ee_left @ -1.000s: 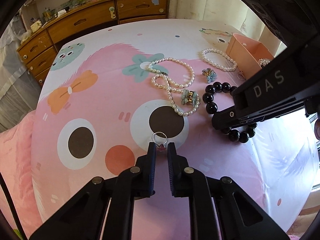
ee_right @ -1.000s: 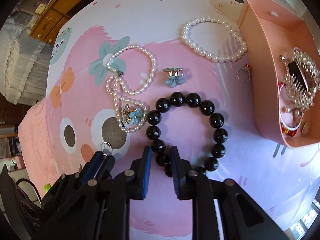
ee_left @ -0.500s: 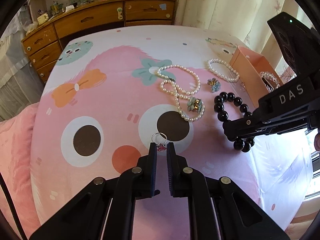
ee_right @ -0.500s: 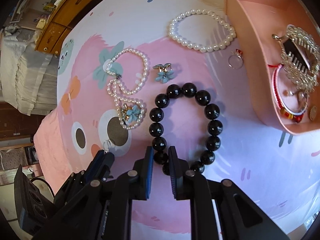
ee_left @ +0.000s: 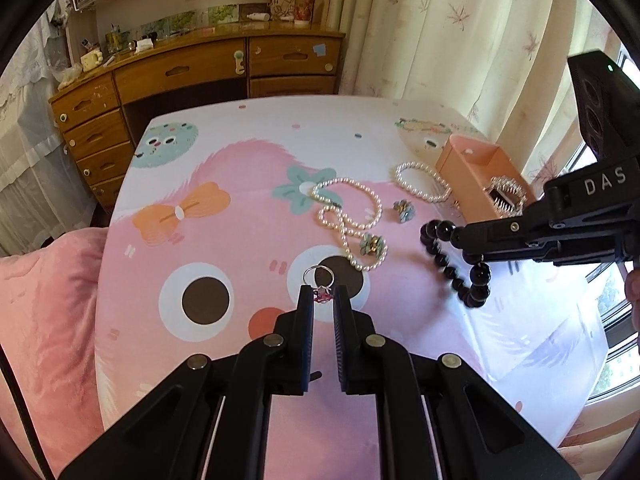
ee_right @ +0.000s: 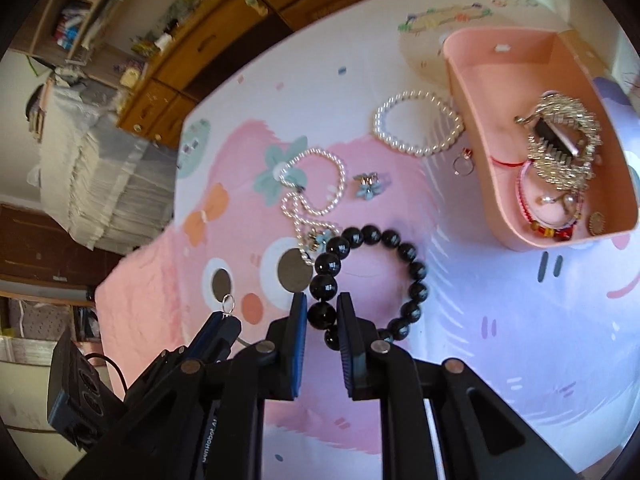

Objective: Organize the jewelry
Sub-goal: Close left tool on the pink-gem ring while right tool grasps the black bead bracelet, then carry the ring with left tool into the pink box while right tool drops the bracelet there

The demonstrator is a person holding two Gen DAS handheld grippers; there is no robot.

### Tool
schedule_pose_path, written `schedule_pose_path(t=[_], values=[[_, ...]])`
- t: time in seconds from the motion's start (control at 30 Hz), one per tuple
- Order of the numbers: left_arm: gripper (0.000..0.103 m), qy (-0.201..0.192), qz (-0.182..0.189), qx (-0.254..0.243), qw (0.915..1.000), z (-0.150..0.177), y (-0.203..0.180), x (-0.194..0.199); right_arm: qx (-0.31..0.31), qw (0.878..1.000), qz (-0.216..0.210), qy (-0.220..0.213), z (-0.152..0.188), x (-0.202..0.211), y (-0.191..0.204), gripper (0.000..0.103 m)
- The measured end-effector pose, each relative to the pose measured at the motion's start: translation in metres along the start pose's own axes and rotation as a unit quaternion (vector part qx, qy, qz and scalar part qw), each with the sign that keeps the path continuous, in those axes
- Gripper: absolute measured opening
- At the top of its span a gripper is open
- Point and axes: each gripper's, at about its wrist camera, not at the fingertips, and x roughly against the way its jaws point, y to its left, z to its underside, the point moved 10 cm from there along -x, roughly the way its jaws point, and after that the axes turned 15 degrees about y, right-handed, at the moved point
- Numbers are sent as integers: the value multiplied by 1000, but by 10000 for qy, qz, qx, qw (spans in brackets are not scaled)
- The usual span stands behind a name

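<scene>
My left gripper (ee_left: pixel 322 295) is shut on a silver ring (ee_left: pixel 319 274) by its pink stone, lifted above the bedsheet; the ring (ee_right: pixel 228 301) also pokes from that gripper's tips (ee_right: pixel 224 322) in the right wrist view. My right gripper (ee_right: pixel 322 308) is shut on a black bead bracelet (ee_right: pixel 416 272), which hangs off the sheet (ee_left: pixel 460 276) below its fingers. The pink box (ee_right: pixel 472 96) at upper right holds several jewelry pieces. On the sheet lie a long pearl necklace (ee_right: pixel 316 200), a pearl bracelet (ee_right: pixel 416 124), a blue flower earring (ee_right: pixel 367 184) and a small ring (ee_right: pixel 463 163).
The cartoon-print bedsheet (ee_left: pixel 224 240) covers the bed. A wooden desk with drawers (ee_left: pixel 180 76) stands beyond its far edge, curtains (ee_left: pixel 440 40) at right. A second blue flower earring (ee_left: pixel 372 243) rests on the necklace. A pink blanket (ee_left: pixel 44 304) lies at left.
Both grippers have risen from the sheet. The ring has come up with the left one, and the black bracelet now dangles from the right one.
</scene>
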Motion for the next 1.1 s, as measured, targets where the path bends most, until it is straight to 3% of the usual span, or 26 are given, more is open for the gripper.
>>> schedule_pose_path(t=[0.27, 0.57, 0.8, 1.1], values=[[7, -109, -87, -374, 9992, -13, -17, 26, -178, 9977, -308, -582, 11, 39, -1, 14], [7, -386, 115, -385, 9984, -36, -53, 56, -36, 9946, -415, -953, 11, 88, -6, 14], [7, -565, 244, -239, 9978, -60, -92, 66, 204, 9931, -582, -1001, 3, 125, -18, 15], [8, -593, 291, -177, 9977, -90, -146, 50, 432, 9942, -598, -779, -17, 148, -52, 15]])
